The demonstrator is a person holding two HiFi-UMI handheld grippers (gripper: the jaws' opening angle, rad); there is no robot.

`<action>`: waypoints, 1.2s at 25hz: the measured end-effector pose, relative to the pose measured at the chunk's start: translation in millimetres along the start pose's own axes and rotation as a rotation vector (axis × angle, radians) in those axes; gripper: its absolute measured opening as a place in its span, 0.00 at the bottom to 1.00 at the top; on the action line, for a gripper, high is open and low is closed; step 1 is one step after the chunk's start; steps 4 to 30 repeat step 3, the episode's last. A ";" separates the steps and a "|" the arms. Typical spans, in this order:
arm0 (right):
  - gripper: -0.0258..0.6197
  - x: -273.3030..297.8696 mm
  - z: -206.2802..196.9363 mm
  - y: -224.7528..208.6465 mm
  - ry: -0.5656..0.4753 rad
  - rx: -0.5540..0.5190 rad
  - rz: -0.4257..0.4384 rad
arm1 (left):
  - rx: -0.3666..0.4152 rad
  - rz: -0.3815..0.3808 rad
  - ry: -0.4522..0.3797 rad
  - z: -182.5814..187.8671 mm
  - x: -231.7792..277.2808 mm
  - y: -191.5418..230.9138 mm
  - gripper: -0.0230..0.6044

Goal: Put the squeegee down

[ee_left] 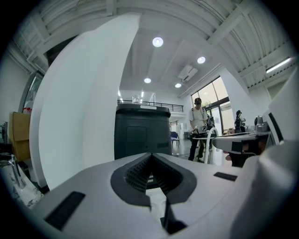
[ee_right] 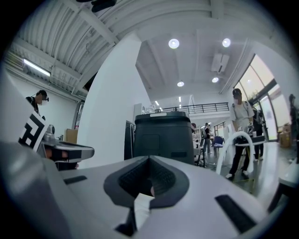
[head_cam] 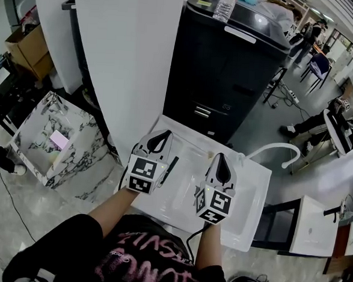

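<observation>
A thin dark squeegee (head_cam: 171, 168) lies flat on the white sink top (head_cam: 177, 213), just right of my left gripper (head_cam: 160, 143) and apart from it. That gripper is shut with nothing between its jaws and points level at the black cabinet; its own view shows the ribbed pads (ee_left: 140, 172) meeting, with my left gripper (ee_left: 152, 156) empty. My right gripper (head_cam: 221, 164) hovers over the basin, also shut and empty. My right gripper (ee_right: 149, 158) shows closed pads in its own view. The squeegee does not show in either gripper view.
A tall black cabinet (head_cam: 230, 63) stands behind the sink with a water bottle (head_cam: 224, 5) on top. A white pillar (head_cam: 128, 61) rises at the left, and a curved white faucet (head_cam: 278, 149) at the right. A marble-patterned box (head_cam: 56, 138) sits on the floor. People stand far back.
</observation>
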State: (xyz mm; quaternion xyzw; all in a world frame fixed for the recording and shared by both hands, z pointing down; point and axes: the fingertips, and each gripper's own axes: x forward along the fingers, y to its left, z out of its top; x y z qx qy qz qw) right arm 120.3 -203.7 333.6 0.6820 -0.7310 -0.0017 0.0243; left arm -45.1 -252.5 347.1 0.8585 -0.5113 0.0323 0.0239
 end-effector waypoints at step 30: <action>0.07 2.4 -1.1 0.7 0.001 0.000 0.001 | -0.003 0.004 0.004 -1.8 1.6 3.2 0.05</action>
